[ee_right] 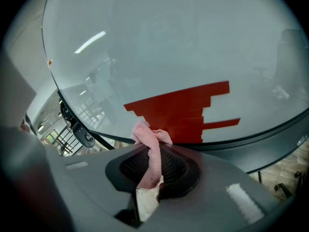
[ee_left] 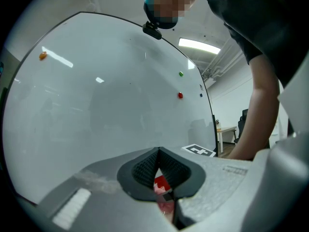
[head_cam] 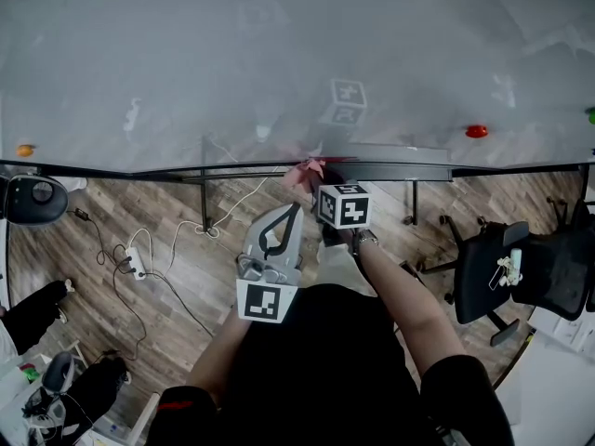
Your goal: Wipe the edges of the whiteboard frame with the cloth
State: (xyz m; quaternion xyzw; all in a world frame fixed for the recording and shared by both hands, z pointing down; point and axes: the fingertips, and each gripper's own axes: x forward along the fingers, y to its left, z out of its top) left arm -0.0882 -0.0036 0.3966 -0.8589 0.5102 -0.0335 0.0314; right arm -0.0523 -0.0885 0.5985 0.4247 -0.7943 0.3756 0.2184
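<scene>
The whiteboard (head_cam: 279,54) fills the top of the head view, and its black bottom frame (head_cam: 139,169) runs across below it. My right gripper (head_cam: 311,178) is shut on a pink cloth (head_cam: 304,169), holding it right at that bottom frame. In the right gripper view the cloth (ee_right: 150,146) bunches between the jaws, just short of the frame (ee_right: 270,140), with a red patch (ee_right: 186,112) on the board behind it. My left gripper (head_cam: 295,209) hangs lower, left of the right one. Its jaws are shut with nothing in them, and it (ee_left: 158,153) faces the board (ee_left: 96,110).
Red (head_cam: 476,131), orange (head_cam: 25,150) and green (head_cam: 591,115) magnets sit on the board. A black office chair (head_cam: 493,268) stands at the right. Cables and a power strip (head_cam: 135,260) lie on the wood floor at the left, near a round black object (head_cam: 37,199).
</scene>
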